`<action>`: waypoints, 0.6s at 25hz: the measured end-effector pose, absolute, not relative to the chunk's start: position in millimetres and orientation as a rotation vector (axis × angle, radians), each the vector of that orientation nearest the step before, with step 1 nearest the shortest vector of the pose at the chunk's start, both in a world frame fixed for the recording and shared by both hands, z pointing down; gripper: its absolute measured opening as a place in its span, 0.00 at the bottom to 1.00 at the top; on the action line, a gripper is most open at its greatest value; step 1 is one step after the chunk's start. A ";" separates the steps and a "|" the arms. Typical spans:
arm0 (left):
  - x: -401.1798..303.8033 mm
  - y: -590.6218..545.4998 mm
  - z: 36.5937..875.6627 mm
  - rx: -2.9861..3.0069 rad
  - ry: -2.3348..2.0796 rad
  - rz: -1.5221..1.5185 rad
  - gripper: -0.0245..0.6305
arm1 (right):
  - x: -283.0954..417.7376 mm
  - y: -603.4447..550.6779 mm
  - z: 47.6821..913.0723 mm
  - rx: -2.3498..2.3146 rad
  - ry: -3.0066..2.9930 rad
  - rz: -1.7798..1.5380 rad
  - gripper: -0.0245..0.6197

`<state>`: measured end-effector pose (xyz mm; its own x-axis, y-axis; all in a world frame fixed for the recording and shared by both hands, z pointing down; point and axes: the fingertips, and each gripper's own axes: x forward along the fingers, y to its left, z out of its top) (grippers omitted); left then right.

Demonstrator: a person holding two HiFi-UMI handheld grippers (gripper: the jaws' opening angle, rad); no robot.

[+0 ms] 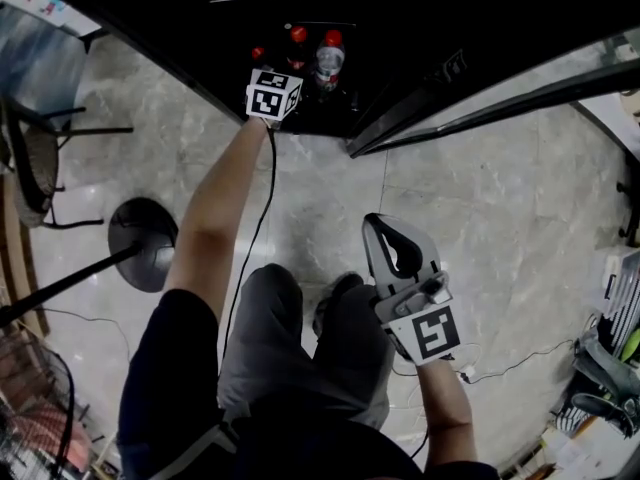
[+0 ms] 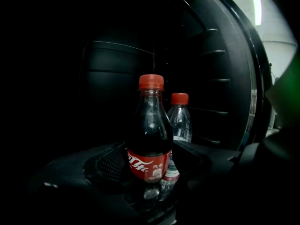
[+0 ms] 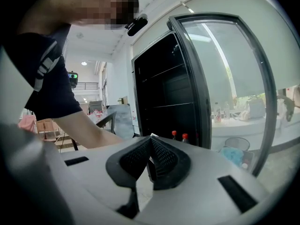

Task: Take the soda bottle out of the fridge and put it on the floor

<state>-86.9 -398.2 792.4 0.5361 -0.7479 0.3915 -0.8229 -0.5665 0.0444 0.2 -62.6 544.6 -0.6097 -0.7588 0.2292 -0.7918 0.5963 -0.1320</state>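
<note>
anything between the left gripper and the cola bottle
Nothing: the left gripper view shows the cola bottle between the jaws of the open left gripper, a clear bottle behind it.

Red-capped soda bottle (image 2: 149,139) stands between the parted jaws of the claw (image 2: 152,167), a clear bottle (image 2: 181,121) behind

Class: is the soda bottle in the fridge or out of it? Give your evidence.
In. The soda bottle stands upright inside the dark fridge, between the left claw's open jaws.

top (image 1: 165,368): dark, short sleeves | trousers (image 1: 275,343): grey | cable (image 1: 271,173): black | right gripper (image 1: 392,230): grey, black-white marker cube (image 1: 432,333)
</note>
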 end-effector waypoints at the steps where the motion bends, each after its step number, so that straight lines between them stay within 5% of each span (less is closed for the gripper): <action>1: -86.5 -398.3 793.1 2.558 -1.311 0.476 0.50 | -0.4 -62.3 545.9 1.304 -2.673 0.335 0.07; 15: -89.6 -398.3 793.8 2.588 -1.363 0.401 0.50 | -10.1 -59.9 555.3 1.286 -2.689 0.372 0.07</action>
<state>-89.6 -398.3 793.8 0.5407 -0.7768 0.3229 -0.8279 -0.5593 0.0409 -10.1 -59.9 555.3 -0.6258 -0.7459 0.2282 -0.7798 0.6047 -0.1618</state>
